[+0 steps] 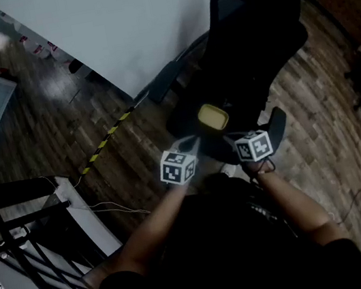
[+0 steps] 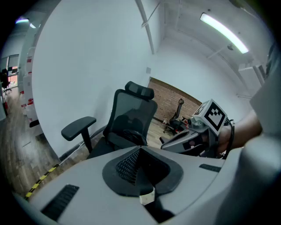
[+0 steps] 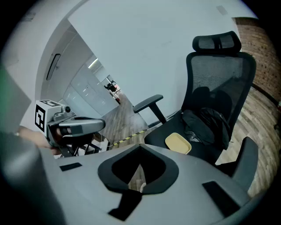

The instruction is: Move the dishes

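Left to right in the head view: a black metal railing (image 1: 16,192) is seen at the lower left, and a strip of yellow-and-black tape (image 1: 106,144) is stuck to the wooden floor (image 1: 59,120) near the foot of the white wall (image 1: 145,22).

Next, the left gripper (image 2: 139,151) is held out in front of the person, with its marker cube (image 1: 177,167) facing up. In its own view the jaws are pressed together and nothing is caught between them, so it's empty.

The task's thing, a small yellow dish (image 1: 214,117), is sitting on the seat of a black office chair (image 1: 252,38). It's parked near the seat's front edge, toward the left corner as seen from the right gripper view. It isn't touched by either gripper. In the head view it shows just beyond the two sets of jaws, between them.

Behind the dish, against the mesh backrest, a black bundle (image 3: 206,125) is piled up. Whether it's a bag or a jacket can't be told.

Then the right gripper (image 3: 140,163) is held level with the left one and close beside it, with its marker cube (image 1: 255,146) up. Its jaws are closed tight too, with nothing clamped. A brick wall (image 2: 169,103) is visible past the chair in the left gripper view.
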`<state>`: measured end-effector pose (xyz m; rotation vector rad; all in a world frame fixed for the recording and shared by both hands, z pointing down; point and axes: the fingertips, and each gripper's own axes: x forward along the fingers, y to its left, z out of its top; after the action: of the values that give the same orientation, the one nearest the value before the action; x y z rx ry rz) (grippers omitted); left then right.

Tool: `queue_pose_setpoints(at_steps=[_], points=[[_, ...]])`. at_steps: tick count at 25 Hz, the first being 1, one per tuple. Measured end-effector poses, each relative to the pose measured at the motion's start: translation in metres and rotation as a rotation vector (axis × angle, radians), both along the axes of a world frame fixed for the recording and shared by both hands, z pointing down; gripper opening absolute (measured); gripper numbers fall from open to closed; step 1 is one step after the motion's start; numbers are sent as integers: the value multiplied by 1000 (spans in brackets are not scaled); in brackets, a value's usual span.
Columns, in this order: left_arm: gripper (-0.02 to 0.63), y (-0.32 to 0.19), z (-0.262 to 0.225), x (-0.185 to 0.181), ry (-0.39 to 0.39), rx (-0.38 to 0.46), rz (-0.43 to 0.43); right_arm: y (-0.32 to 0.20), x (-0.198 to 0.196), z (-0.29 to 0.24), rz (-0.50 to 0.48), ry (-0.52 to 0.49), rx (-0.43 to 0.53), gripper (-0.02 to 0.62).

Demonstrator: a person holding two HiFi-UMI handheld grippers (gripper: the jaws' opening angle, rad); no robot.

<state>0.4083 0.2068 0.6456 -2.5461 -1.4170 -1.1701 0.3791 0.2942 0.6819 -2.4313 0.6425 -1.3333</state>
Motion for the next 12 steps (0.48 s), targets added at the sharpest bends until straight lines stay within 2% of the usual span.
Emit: queue_pose_setpoints(at_steps=[5,12], points=[[-9,36,3,15,14,28,21,52,17,6,60,13,-8,11],[-9,64,18,43,-1,60,66,82,38,27,144,-43,49,11]])
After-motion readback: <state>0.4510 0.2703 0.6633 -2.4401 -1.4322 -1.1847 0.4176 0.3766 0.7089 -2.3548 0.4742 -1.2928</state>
